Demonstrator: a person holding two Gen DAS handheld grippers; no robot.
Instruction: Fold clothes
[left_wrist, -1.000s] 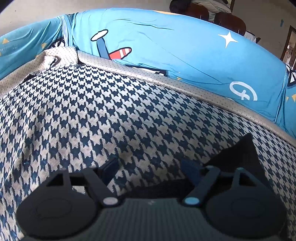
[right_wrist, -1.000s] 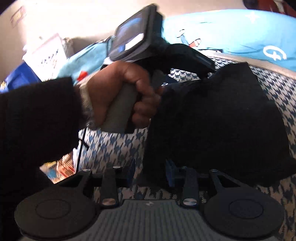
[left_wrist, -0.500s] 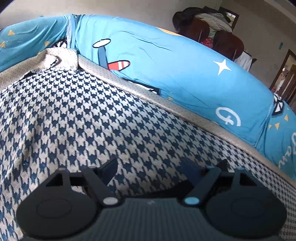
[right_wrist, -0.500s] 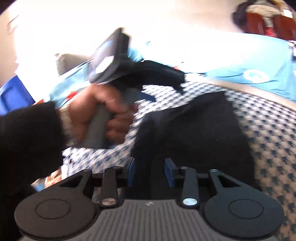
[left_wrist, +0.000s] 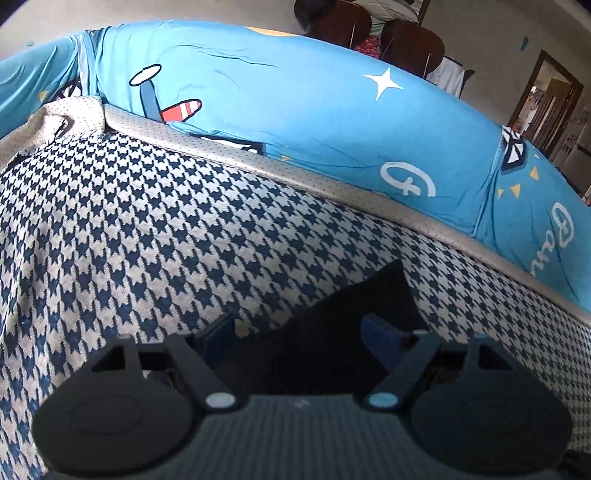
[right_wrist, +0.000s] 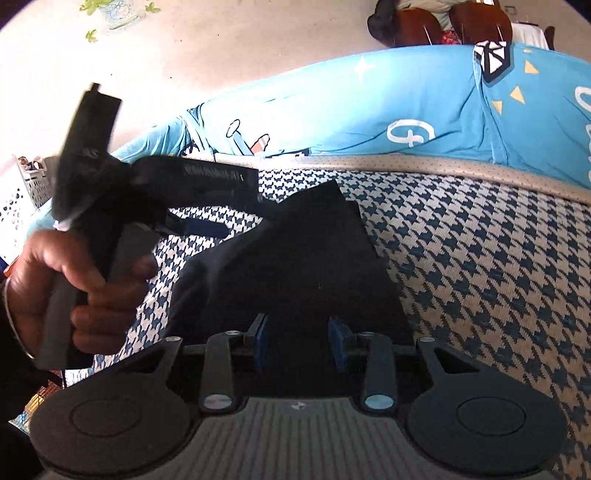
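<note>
A dark garment (right_wrist: 295, 266) lies on a houndstooth blanket (right_wrist: 480, 277), partly folded, with a pointed corner at its far end. My right gripper (right_wrist: 298, 336) is shut on the garment's near edge, and dark cloth fills the gap between its blue pads. In the right wrist view a hand (right_wrist: 85, 280) holds my left gripper (right_wrist: 236, 214) over the garment's far left corner. In the left wrist view my left gripper (left_wrist: 297, 332) stands wide open. A corner of the garment (left_wrist: 332, 314) sits between its fingers, clear of both pads.
Behind the blanket (left_wrist: 147, 229) runs a beige dotted edge (left_wrist: 332, 188). A blue cartoon-print cover (left_wrist: 295, 110) rises behind it. Brown chairs (left_wrist: 406, 40) and a doorway (left_wrist: 546, 99) are at the back. A white basket (right_wrist: 22, 192) stands at the far left.
My right gripper moved sideways and rolled, with the garment still between its pads. My left gripper rose and tilted, and the garment's corner now shows between its fingers.
</note>
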